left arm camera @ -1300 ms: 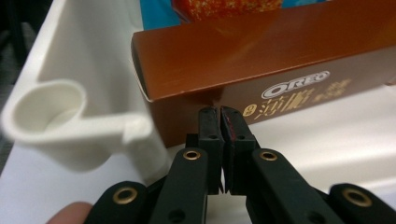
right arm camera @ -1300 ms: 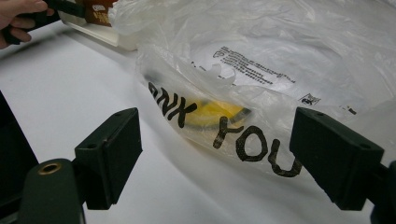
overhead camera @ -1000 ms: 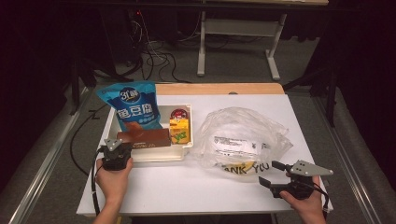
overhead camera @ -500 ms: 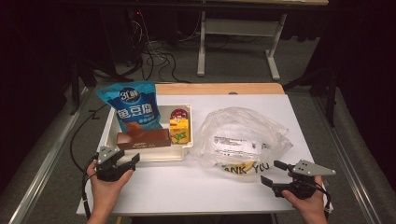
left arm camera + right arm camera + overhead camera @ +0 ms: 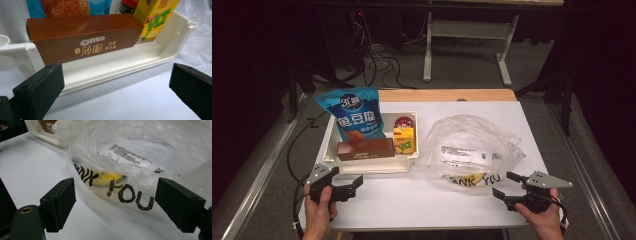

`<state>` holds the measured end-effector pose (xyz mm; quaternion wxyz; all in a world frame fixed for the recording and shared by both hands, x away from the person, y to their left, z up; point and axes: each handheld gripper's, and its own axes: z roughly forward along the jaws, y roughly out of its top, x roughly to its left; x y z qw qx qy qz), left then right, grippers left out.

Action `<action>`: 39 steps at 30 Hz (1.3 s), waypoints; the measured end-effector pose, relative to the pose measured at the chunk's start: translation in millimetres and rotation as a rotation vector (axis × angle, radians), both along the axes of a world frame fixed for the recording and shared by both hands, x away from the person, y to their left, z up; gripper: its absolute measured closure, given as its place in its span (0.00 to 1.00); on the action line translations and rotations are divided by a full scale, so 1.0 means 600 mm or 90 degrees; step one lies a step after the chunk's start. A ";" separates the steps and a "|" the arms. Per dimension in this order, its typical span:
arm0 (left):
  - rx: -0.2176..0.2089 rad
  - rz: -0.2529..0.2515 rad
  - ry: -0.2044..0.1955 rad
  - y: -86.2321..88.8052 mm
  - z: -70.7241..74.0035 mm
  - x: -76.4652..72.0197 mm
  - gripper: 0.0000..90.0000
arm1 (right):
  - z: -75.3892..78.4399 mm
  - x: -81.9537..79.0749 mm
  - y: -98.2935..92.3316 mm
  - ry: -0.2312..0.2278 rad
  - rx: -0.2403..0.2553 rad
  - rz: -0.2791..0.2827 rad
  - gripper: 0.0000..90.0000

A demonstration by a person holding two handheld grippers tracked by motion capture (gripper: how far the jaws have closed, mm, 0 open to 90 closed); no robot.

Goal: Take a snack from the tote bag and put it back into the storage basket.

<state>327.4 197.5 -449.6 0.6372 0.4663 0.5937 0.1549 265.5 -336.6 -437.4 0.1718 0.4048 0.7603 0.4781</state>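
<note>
Counter (image 5: 412, 200): white top before me, wooden strip along its far edge.
Floor (image 5: 472, 70): grey, beyond the counter.
Cables (image 5: 377, 60): tangled beyond the counter's far-left corner.
Frame legs (image 5: 428, 50): pale, behind the counter.
Light: dim beyond the counter.

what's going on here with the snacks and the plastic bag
A person at a white table holds a two-jaw gripper in each hand. The left gripper sits just in front of a cream tray holding a brown Oreo box, a blue snack bag and a yellow drink carton. Its jaws have just been opening and now stand wide with nothing between them. The right gripper, also open and empty, faces the clear plastic bag printed "thank you".
</note>
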 end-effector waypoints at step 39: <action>0.011 -0.016 -0.034 0.069 -0.008 -0.052 0.00 | -0.016 -0.031 -0.084 0.016 -0.010 -0.092 0.17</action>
